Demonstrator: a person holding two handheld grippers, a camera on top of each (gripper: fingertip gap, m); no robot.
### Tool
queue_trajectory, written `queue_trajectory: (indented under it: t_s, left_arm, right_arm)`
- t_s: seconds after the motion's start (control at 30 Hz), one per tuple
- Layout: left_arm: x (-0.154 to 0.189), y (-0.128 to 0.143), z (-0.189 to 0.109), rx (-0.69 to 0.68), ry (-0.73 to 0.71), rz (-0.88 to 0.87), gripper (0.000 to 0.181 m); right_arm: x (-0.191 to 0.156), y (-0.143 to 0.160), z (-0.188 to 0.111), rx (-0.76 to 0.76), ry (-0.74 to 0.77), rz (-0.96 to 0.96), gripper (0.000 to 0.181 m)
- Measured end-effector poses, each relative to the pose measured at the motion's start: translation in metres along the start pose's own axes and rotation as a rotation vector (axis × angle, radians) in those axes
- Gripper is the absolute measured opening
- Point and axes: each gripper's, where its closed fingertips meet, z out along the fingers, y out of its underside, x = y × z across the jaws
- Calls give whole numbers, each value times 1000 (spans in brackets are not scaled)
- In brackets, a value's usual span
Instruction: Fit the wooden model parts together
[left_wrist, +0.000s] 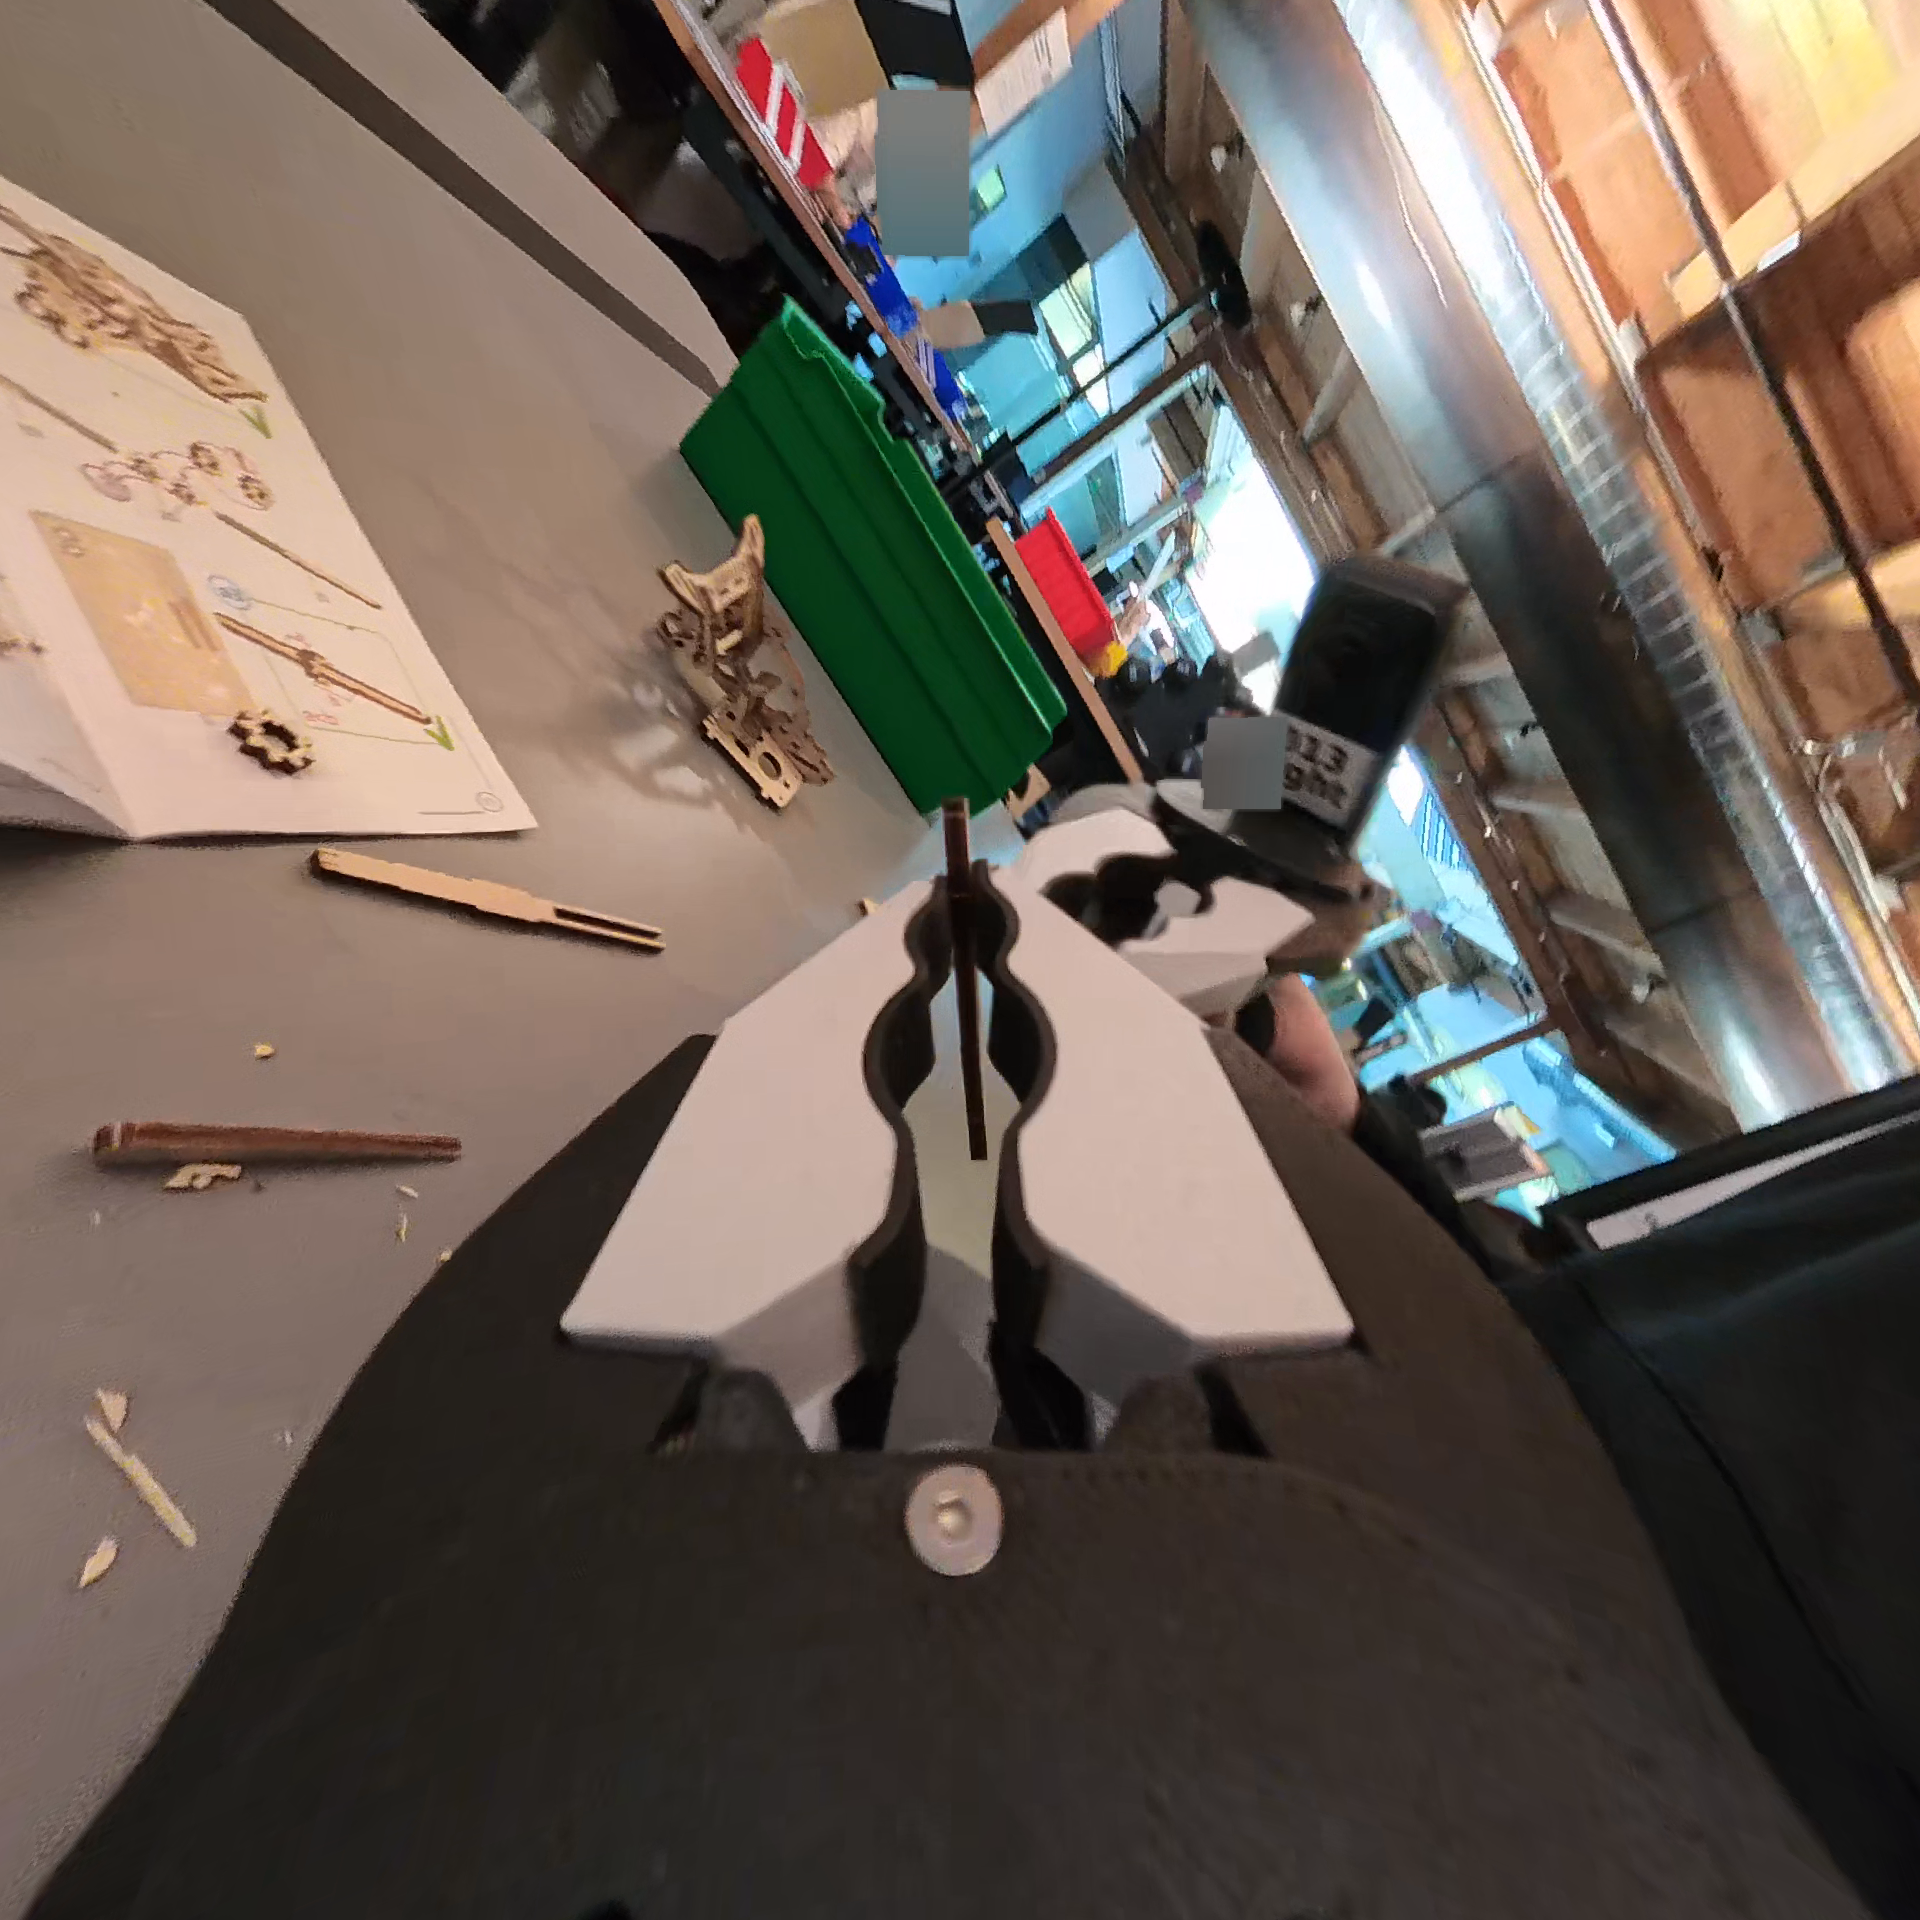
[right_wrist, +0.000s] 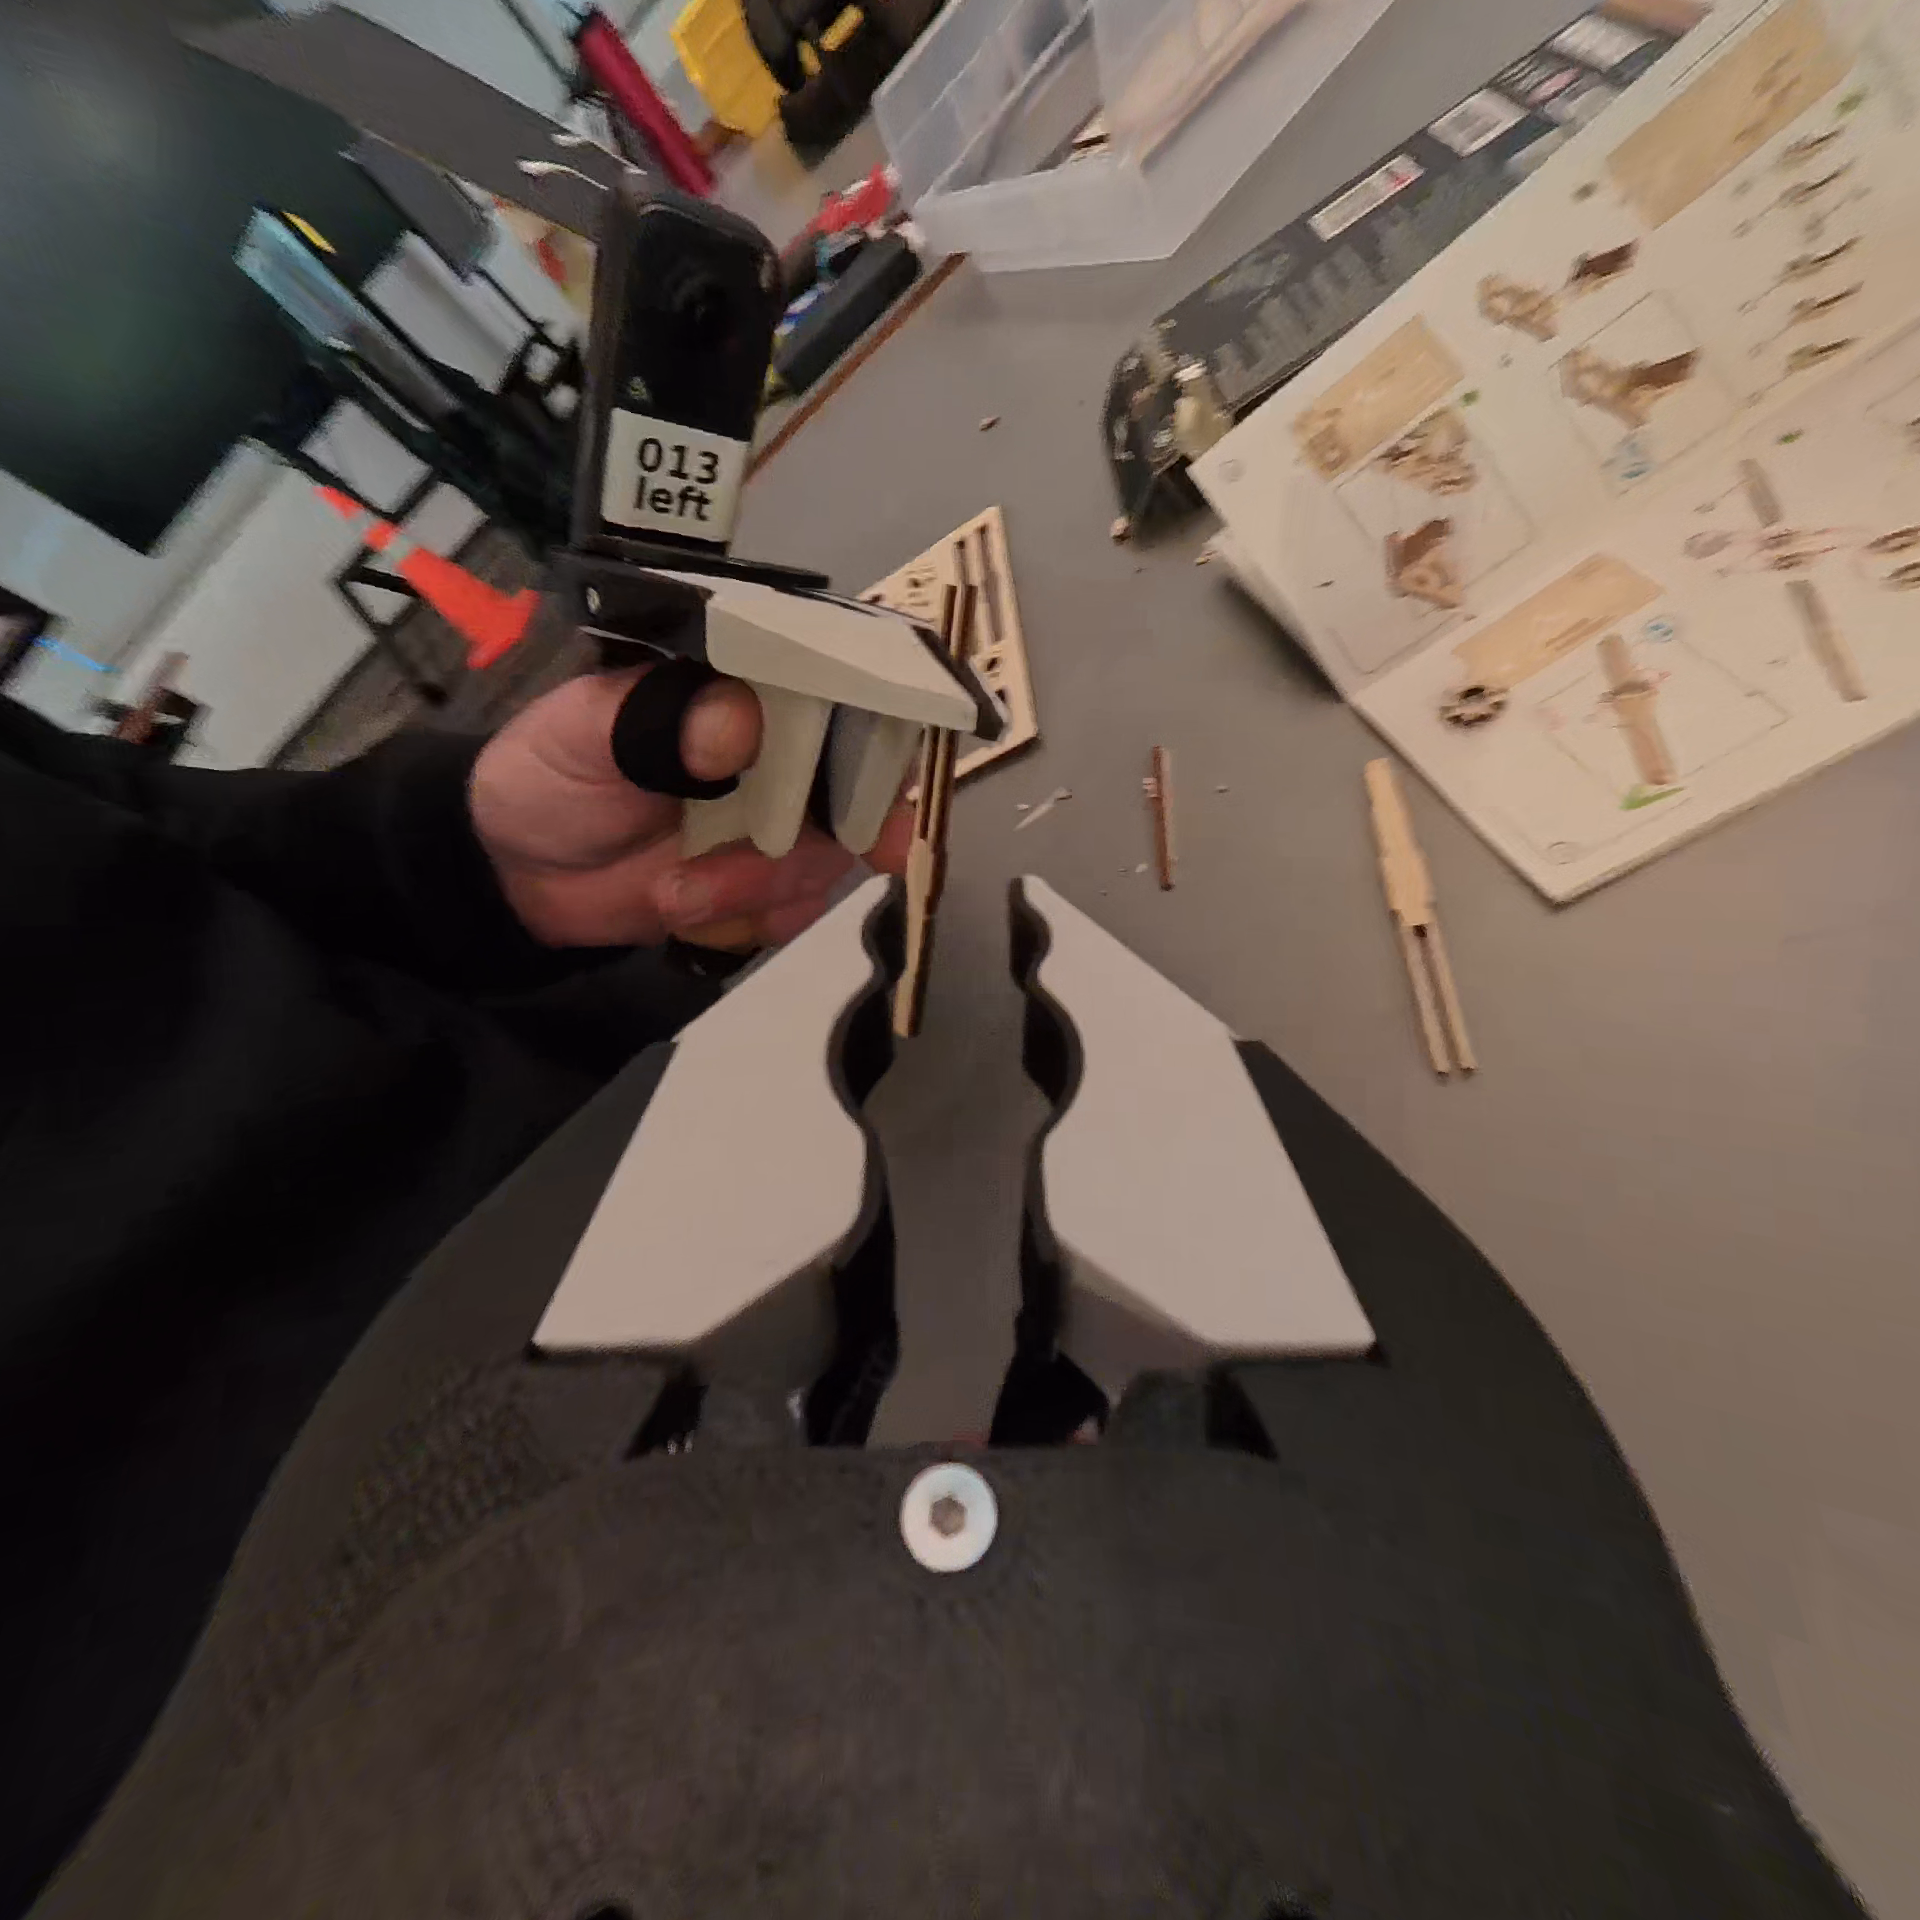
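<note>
Left gripper (left_wrist: 961, 894) is clamped on a thin flat pale plywood strip with dark laser-cut edges (left_wrist: 966, 987), held edge-on and lifted clear of the grey table (left_wrist: 520, 1039). In the right wrist view the same strip (right_wrist: 928, 831) hangs below the left gripper (right_wrist: 977, 717) and its lower end sits between the tips of the right gripper (right_wrist: 954, 899), whose jaws stand apart with nothing in them.

Handling, as judged: strip is very light, stiff along its length, but thin and slotted, so likely to snap if bent or squeezed across the slots. Best hold looks to be flat-face-on at the solid lower end, short of the cut-outs.

Spare parts on the table: a forked pale wooden strip (right_wrist: 1415, 914), a dark-edged stick (left_wrist: 275, 1143), a part-built wooden model (left_wrist: 743, 675), and an open instruction booklet (left_wrist: 156, 571).
</note>
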Motion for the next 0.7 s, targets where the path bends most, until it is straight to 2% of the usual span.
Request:
queue_trajectory:
  t_s: [0.1, 0.23, 0.33, 0.4, 0.6, 0.7]
  left_arm:
    - [-7, -8, -1, 64, -14, -74, 0]
    - [-9, -17, -1, 140, 10, -188, 1]
    - [-6, -14, 2, 154, 32, -231, 1]
    - [-5, -14, 0, 181, 33, -242, 1]
    - [-9, -4, -5, 190, 46, -319, 3]
    - [-9, -3, -6, 187, 55, -351, 3]
  right_arm:
    - [4, -3, -2, -16, 143, -129, 26]
    - [7, 3, 7, -135, 368, -388, 38]
    - [9, 5, 14, -205, 484, -501, 30]
    - [10, 7, 16, -226, 514, -554, 10]
    - [11, -3, 6, -150, 514, -535, 5]
    - [9, -3, 5, -157, 522, -589, 4]
